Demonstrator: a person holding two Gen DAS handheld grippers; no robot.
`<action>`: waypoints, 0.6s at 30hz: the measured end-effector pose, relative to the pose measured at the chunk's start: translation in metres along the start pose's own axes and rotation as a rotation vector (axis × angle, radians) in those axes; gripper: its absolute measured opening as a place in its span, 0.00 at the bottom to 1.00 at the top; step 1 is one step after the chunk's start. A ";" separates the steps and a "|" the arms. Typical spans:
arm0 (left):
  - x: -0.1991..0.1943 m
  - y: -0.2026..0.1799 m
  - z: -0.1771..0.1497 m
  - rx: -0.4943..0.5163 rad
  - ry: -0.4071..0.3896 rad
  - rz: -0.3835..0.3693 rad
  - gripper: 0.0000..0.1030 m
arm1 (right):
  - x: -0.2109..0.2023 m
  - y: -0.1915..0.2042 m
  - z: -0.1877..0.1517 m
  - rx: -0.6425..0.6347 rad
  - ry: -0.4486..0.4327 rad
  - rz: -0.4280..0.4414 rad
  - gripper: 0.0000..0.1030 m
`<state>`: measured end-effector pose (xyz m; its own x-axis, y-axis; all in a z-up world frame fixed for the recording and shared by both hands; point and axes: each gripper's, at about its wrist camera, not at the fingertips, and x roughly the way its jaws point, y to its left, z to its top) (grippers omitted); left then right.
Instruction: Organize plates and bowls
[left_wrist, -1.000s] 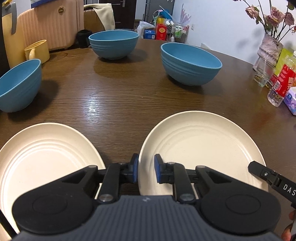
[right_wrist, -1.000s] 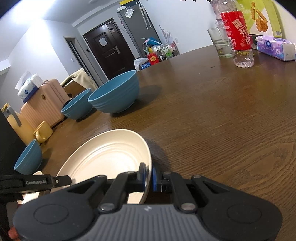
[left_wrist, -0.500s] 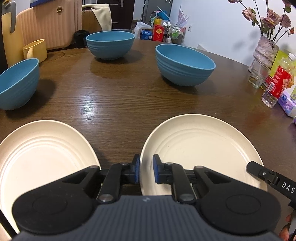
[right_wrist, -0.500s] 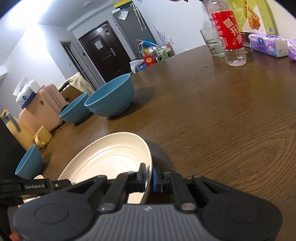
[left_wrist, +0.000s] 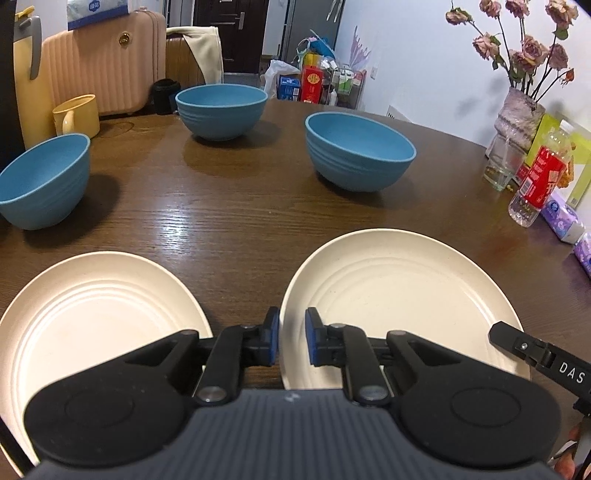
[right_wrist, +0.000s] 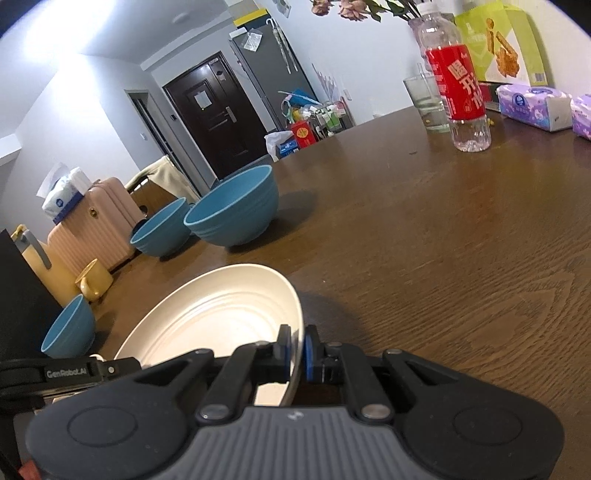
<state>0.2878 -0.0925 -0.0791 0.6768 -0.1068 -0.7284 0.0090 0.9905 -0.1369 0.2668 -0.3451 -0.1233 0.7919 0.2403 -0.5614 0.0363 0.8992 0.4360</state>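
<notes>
Two cream plates lie at the near edge of the dark wooden table (left_wrist: 229, 221). My left gripper (left_wrist: 291, 341) is shut on the left rim of the right-hand plate (left_wrist: 402, 295). My right gripper (right_wrist: 295, 350) is shut on the opposite rim of the same plate (right_wrist: 221, 317), which tilts up on that side above its shadow. The other plate (left_wrist: 92, 314) lies flat to the left. Three blue bowls stand upright and apart behind them: one at the left (left_wrist: 44, 181), one at the far middle (left_wrist: 221, 110) and one on the right (left_wrist: 360, 151).
A yellow mug (left_wrist: 77, 116) stands at the far left edge. Along the right side are a vase of dried flowers (left_wrist: 517, 118), a glass (left_wrist: 500, 170), a red-labelled bottle (left_wrist: 539, 181) and tissue packs (left_wrist: 565, 218). A pink suitcase (left_wrist: 107, 70) stands beyond the table.
The left wrist view has risen a little, and the bowls and room now sit lower in it. The plate rim stays between both pairs of pads. The right gripper has hardly moved.
</notes>
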 end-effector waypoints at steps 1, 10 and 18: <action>-0.003 0.000 0.000 -0.001 -0.004 -0.001 0.15 | -0.002 0.001 0.000 -0.002 -0.003 0.001 0.07; -0.027 0.006 -0.003 -0.010 -0.038 -0.004 0.15 | -0.019 0.014 0.001 -0.021 -0.029 0.019 0.07; -0.047 0.015 -0.005 -0.021 -0.073 -0.006 0.15 | -0.032 0.027 0.000 -0.038 -0.046 0.039 0.07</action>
<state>0.2527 -0.0732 -0.0500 0.7287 -0.1050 -0.6768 -0.0024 0.9878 -0.1558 0.2428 -0.3282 -0.0932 0.8193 0.2596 -0.5113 -0.0180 0.9028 0.4296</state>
